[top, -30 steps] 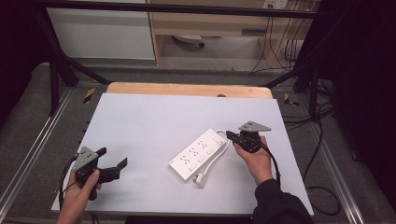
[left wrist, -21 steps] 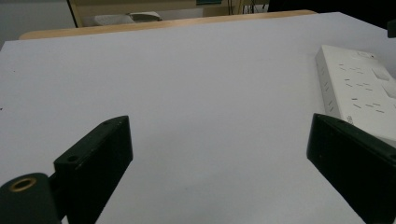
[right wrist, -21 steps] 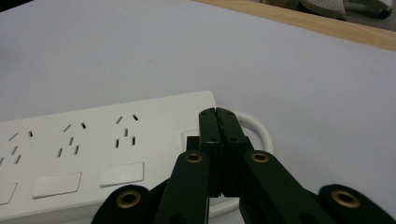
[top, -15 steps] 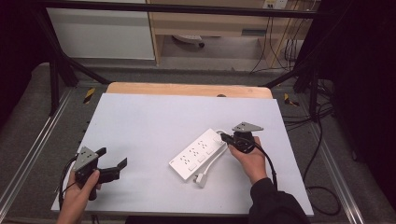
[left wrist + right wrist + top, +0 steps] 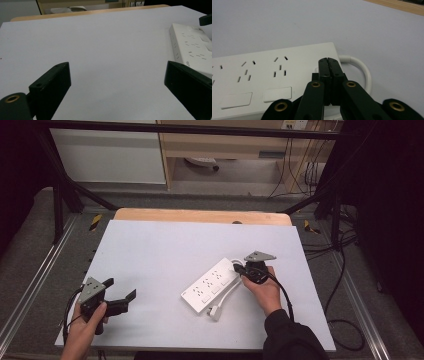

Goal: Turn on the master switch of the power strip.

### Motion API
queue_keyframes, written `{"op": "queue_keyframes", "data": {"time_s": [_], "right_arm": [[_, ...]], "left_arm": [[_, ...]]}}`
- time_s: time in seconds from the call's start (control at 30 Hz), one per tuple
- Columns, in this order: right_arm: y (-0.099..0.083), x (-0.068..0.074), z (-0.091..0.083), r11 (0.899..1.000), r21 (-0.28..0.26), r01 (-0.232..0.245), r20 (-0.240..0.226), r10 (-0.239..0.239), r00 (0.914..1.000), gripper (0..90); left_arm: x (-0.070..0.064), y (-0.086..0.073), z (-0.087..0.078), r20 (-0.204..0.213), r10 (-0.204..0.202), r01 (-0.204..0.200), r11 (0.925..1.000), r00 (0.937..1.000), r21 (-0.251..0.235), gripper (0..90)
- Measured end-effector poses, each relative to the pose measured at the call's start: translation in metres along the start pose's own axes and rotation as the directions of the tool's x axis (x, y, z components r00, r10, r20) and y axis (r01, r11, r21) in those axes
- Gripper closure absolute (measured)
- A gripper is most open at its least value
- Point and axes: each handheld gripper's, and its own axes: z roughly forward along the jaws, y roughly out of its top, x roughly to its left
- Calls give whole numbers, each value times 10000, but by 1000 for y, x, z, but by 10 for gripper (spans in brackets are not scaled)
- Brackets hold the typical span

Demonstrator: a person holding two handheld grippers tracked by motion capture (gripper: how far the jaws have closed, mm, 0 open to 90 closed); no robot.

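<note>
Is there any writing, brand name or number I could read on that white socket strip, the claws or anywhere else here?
None can be read: the power strip shows sockets and blank switches, no print.
The shut right claw and open left claw bear no lettering.
Far shelf labels are too blurred.

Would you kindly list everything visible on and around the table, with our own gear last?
White plastic power strip: one, white, right of table centre.
White cord with plug: one, white, loops along the strip's near side.
White table top: one, wooden edge at its far side.
Left gripper: one, black, jaws wide apart, near left corner, in the left hand.
Right gripper: one, black, jaws together at the strip's far end.
</note>
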Motion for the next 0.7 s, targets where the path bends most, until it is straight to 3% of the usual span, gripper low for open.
{"op": "queue_keyframes", "data": {"time_s": [0.7], "right_arm": [[-1, -3, 9, 9998, 155, -87, 211, 84, 9997, 900]], "left_arm": [[0, 0, 0, 9, 30, -30, 10000, 10000, -16, 71]]}}
